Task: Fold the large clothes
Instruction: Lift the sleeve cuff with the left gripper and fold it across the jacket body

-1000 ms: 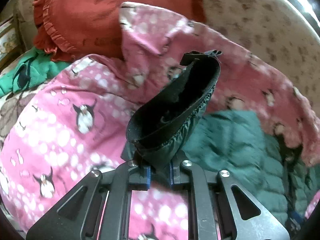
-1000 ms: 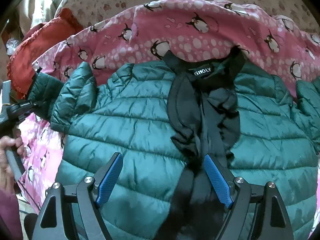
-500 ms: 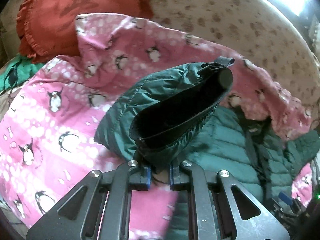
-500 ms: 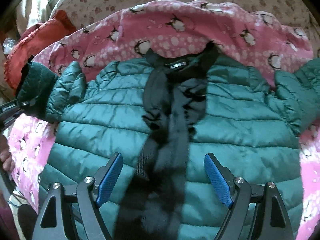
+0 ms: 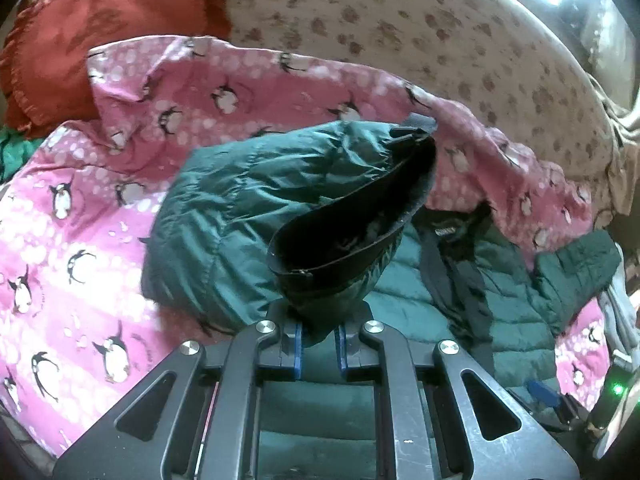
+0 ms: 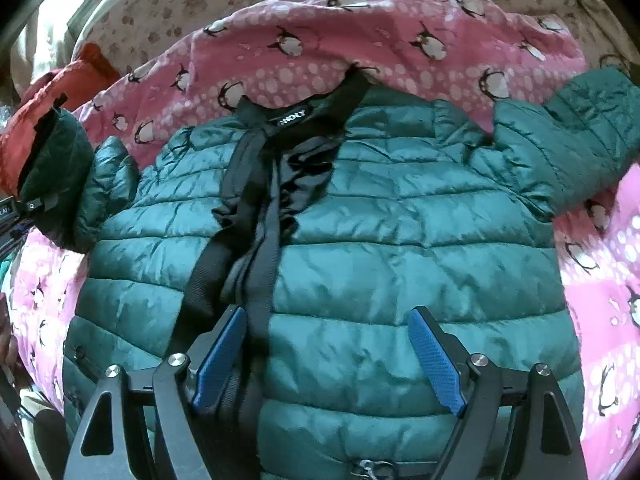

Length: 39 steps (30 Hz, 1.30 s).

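Note:
A dark green quilted puffer jacket (image 6: 380,248) lies face up on a pink penguin blanket (image 6: 360,44), its black zipper placket (image 6: 260,216) running down the middle. My left gripper (image 5: 319,344) is shut on the cuff of the jacket's left sleeve (image 5: 256,216) and holds it raised, the black-lined cuff opening (image 5: 360,220) facing the camera. That sleeve cuff also shows at the far left of the right wrist view (image 6: 52,152). My right gripper (image 6: 328,356) is open and empty, hovering over the jacket's lower front. The other sleeve (image 6: 568,136) lies out to the right.
A red ruffled cushion (image 5: 100,28) lies at the back left. A beige paw-print cover (image 5: 420,28) spreads behind the blanket. A green garment (image 5: 12,152) peeks out at the left edge. The jacket body also shows at the right of the left wrist view (image 5: 516,300).
My left gripper has carried the sleeve cuff up and toward the jacket body, showing more of the sleeve. My right gripper has drifted right across the jacket front, still open.

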Tool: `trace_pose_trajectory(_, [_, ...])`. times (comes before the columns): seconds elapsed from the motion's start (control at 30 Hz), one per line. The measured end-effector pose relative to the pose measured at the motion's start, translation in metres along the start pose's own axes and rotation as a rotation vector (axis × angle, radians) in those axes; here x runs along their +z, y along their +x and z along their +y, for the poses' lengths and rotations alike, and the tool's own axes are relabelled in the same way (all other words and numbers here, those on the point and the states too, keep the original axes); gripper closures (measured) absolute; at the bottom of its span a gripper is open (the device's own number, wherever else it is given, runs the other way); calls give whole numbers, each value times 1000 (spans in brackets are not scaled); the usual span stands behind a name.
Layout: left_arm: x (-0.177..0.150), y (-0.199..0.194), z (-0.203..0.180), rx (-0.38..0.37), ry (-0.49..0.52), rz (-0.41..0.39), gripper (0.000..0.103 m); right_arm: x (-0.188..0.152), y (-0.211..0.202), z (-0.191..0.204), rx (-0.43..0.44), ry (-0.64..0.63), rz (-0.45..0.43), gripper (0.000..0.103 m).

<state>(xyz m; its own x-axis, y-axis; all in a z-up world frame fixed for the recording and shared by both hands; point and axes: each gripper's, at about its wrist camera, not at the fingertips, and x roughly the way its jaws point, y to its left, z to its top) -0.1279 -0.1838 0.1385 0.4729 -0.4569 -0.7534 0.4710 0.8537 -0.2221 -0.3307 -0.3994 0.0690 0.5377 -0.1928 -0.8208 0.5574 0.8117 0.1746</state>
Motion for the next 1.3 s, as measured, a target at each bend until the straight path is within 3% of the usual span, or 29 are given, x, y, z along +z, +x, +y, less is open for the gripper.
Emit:
trace_pose_trajectory(0.57, [-17,10,-84,-99,108,40,92,-10,-14,-37,0,70,-10,21])
trace_pose_trajectory(1.3, [-43,59,-164,-204,162,192,92,-20,-19,-62,2,103,-2,21])
